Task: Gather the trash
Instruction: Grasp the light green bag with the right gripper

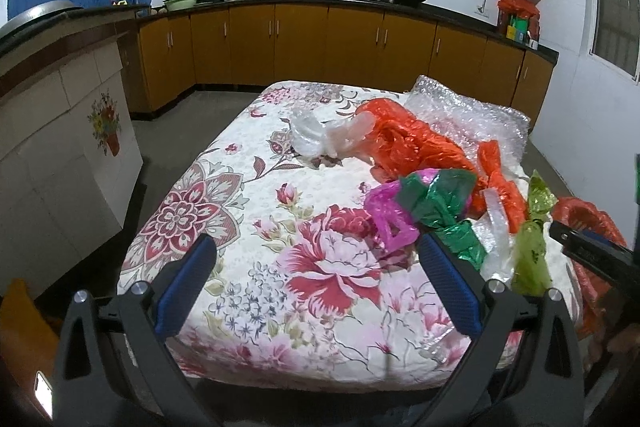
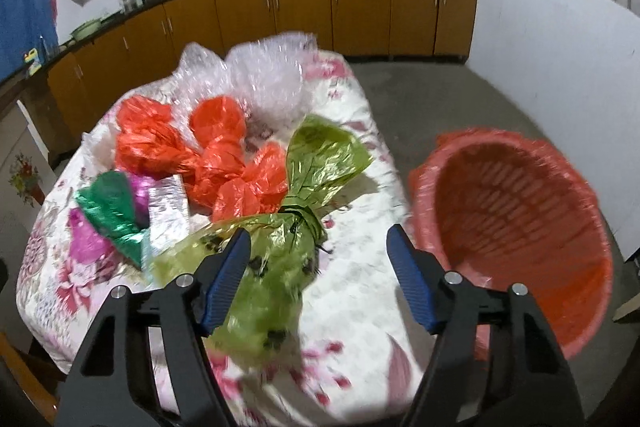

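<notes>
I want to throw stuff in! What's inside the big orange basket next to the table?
The orange basket looks empty: only its slotted wall shows, with a thin orange bag over the rim. The near wall hides the very bottom, and the right claw covers a bit of the rim.

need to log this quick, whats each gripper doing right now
left gripper: open, nothing between its fingers, over the floral cloth.
right gripper: open around the yellow-green wrapper, not clamped on it.
</notes>
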